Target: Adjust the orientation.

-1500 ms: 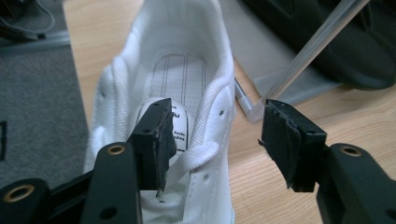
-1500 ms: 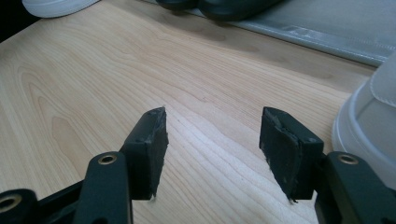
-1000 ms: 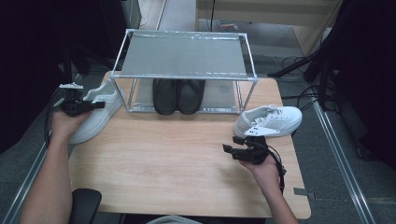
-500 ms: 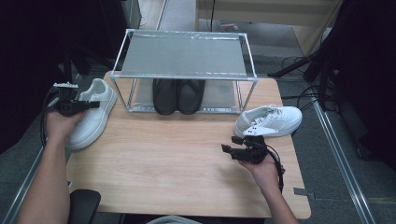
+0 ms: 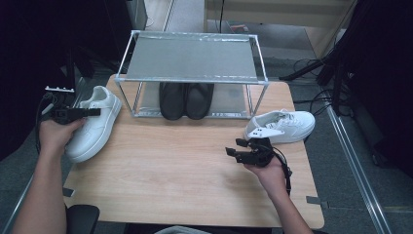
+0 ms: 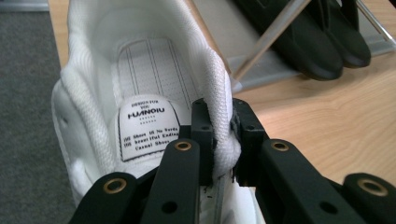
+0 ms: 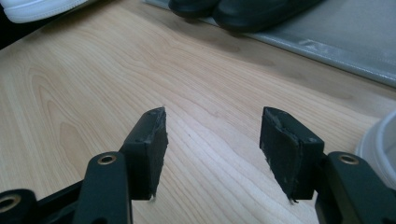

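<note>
The left gripper (image 5: 92,112) is seen at the left edge of the table (image 5: 185,180), and its jaws have just been closing: the padded collar of a white sneaker (image 5: 93,123) is pinched between the pads (image 6: 201,135), as the left gripper view shows. One jaw is set inside the shoe's opening, the other outside against the collar. The tongue label (image 6: 147,127) is seen just to the inner jaw's side, and the insole beyond it. The shoe's heel is held near the hand, while its toe is pointed away towards the metal rack (image 5: 192,66), which is placed ahead of the jaws. A pair of black shoes (image 5: 186,100) is kept under the rack's shelf.

The right gripper (image 5: 239,147) is held low over the bare wood with its jaws spread wide, and nothing is gripped between them. A second white sneaker (image 5: 287,126) is found just beside it, at its outer side, untouched.
</note>
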The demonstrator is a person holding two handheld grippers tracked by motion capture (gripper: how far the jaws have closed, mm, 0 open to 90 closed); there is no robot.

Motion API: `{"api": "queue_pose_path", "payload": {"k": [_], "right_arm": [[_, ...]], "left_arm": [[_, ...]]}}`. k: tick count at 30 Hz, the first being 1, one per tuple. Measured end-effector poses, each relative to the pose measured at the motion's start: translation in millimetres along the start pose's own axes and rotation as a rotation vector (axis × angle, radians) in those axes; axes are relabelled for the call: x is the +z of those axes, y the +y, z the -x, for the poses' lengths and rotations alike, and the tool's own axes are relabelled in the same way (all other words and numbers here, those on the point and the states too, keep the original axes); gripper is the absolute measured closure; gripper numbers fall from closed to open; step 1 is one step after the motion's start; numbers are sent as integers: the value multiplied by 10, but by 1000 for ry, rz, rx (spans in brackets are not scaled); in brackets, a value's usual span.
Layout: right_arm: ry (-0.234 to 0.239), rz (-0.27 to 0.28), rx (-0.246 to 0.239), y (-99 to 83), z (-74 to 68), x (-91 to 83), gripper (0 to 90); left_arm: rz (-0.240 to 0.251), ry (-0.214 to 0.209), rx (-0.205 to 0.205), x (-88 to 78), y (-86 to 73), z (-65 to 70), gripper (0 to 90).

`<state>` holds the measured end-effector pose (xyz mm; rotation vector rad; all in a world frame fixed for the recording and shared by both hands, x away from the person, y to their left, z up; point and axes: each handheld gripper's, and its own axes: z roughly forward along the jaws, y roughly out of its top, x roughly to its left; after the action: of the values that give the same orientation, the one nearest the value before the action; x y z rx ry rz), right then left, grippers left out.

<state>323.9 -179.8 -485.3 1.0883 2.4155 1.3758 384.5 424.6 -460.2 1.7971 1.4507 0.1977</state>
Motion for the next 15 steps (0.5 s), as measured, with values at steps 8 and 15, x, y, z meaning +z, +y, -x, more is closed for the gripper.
{"api": "queue_pose_path", "payload": {"k": [8,15], "right_arm": [[20,0,-17,77,-7,82,425],[41,5,-35,147,-30,147,425]], "left_arm": [[-1,-12,21,-176,-90,194,822],[-4,-6,37,-312,-211,334,821]]}}
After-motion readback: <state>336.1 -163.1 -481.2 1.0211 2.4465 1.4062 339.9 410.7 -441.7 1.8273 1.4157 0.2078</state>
